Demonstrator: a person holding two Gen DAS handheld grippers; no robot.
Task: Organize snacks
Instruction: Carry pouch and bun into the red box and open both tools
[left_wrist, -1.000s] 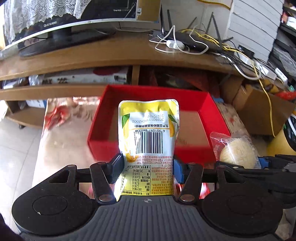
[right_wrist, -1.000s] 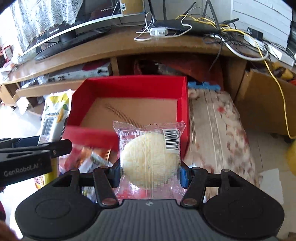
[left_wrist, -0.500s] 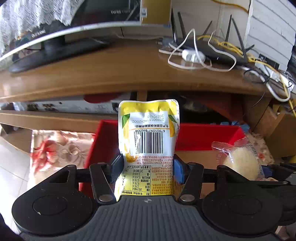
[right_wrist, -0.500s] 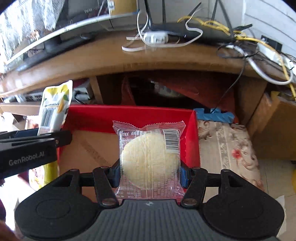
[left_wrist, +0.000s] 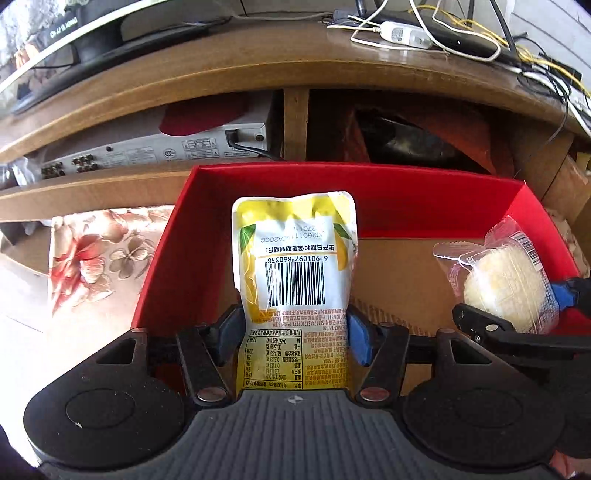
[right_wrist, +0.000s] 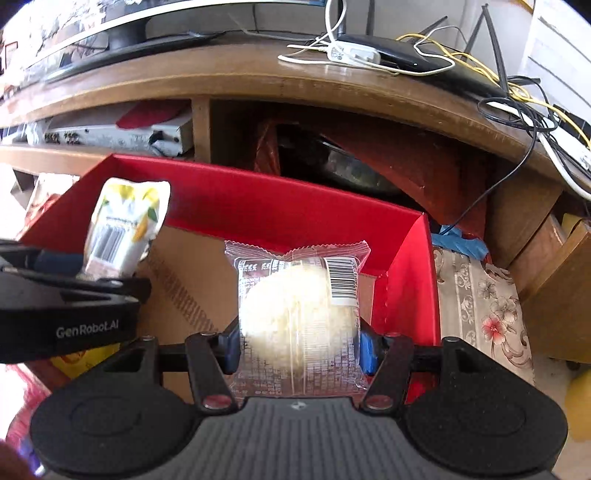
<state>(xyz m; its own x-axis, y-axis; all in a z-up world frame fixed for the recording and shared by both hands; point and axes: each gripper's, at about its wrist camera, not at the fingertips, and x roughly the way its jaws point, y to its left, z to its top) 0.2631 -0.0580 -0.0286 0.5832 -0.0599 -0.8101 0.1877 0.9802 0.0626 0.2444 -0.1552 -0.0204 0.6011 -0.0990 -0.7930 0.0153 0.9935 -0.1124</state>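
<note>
left wrist view: left gripper (left_wrist: 294, 328) clamped on a yellow pouch (left_wrist: 295, 273), blue-padded fingers (left_wrist: 357, 339) pressing its two sides about halfway down. pouch stands upright, top edge crinkled and rounded. the face toward the camera is white and yellow with lemon and leaf art, a black barcode, a date line printed upside down, and a small nutrition table near the bottom. it hangs over the left half of the red box (left_wrist: 258, 184), above the brown cardboard floor, closer to the near wall than the far one. a round pale cake in clear wrap (left_wrist: 506, 284) sits over the right side of the box, pinched by the right gripper (left_wrist: 513, 314) coming in from the right edge. floral cloth (left_wrist: 92, 258) lies left of the box; wooden tv stand (left_wrist: 221, 85) behind.

right wrist view: right gripper (right_wrist: 298, 347) closed on the wrapped cake (right_wrist: 299, 317), fingers (right_wrist: 367, 352) against both sides. wrapper is clear with serrated top seal, fine white print, a barcode sticker at upper right; the cake inside is cream-coloured and washed out by glare. it is over the right half of the box (right_wrist: 295, 210), near the right wall. the pouch (right_wrist: 125, 229) shows at left, held in the left gripper (right_wrist: 99, 266).
</note>
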